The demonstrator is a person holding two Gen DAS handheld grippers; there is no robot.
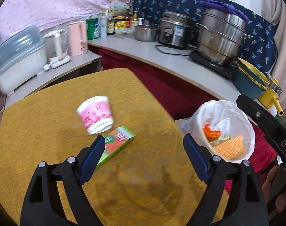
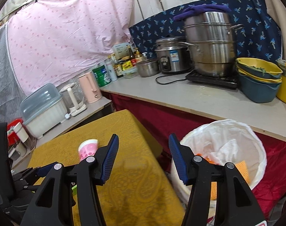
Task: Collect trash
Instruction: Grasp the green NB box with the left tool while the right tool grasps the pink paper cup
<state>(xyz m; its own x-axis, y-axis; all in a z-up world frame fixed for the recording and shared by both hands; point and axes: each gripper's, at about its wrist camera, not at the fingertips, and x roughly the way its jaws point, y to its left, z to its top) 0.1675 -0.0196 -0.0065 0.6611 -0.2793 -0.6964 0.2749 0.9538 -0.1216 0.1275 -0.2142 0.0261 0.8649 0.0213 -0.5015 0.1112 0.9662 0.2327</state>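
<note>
Trash still waiting lies on the mustard-yellow tabletop (image 1: 39,124): a pink-and-white paper cup (image 1: 95,114) tipped on its side, and just beside it a flat green and red carton (image 1: 115,146), the cup's rim close to the carton's upper corner. Off the tabletop's right edge stands a bin lined with a white plastic bag (image 1: 223,113), and inside it sit an orange scrap (image 1: 210,131), a green piece and a peach-coloured foam net (image 1: 230,147).

Behind, a grey counter carries a tall steel steamer pot (image 2: 210,47) on a black hob, a steel rice cooker (image 2: 170,56), stacked blue and yellow basins (image 2: 259,79), a pink kettle (image 2: 90,87) and a lidded plastic box (image 2: 43,109).

Left gripper (image 1: 144,148) hovers over the tabletop with its jaws wide apart and nothing between them; its left finger overlaps the carton's lower end in the view. Right gripper (image 2: 143,155) is above the tabletop's right edge, jaws apart and empty, with the bin to its right and the cup just left of its left finger.
</note>
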